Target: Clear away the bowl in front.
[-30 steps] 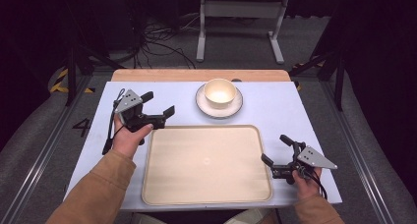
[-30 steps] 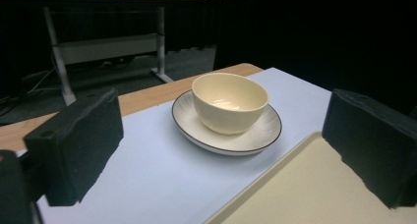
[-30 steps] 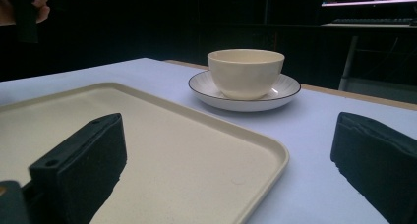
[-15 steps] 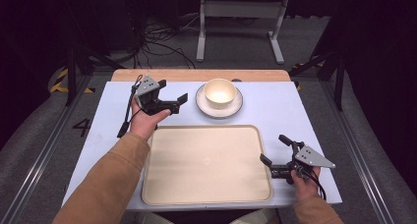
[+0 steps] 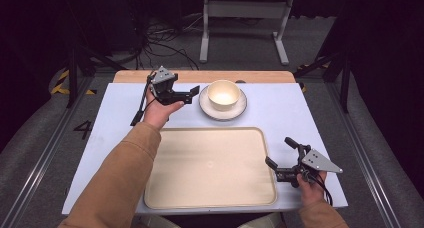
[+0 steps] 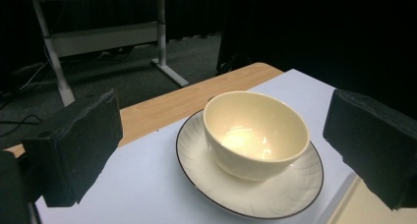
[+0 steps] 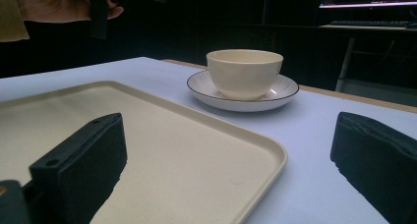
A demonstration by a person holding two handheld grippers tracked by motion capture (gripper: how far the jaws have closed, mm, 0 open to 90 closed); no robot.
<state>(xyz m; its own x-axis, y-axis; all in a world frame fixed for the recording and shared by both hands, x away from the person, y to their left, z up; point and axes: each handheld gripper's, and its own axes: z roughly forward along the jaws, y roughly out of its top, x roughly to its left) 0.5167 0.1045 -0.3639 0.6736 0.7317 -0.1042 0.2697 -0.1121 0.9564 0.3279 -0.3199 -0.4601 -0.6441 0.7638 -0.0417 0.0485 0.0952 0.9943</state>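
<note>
Glossy round cream bowl [image 5: 223,94] on a ridged saucer [image 5: 239,109]. Left hand-held gripper [image 5: 192,94] hovers just left of the bowl, jaws released; right one [image 5: 280,154] released too.

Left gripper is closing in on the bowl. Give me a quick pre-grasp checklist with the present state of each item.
1. Left gripper jaws open wide enough for the bowl: ok.
2. Bowl lined up between the jaws in the left gripper view: ok.
3. Bowl upright on the saucer: ok.
4. Bowl empty: ok, nothing visible inside.
5. Tray free to receive it: ok, bare surface.
6. Right gripper out of the way: ok, open at the tray's right edge.
</note>
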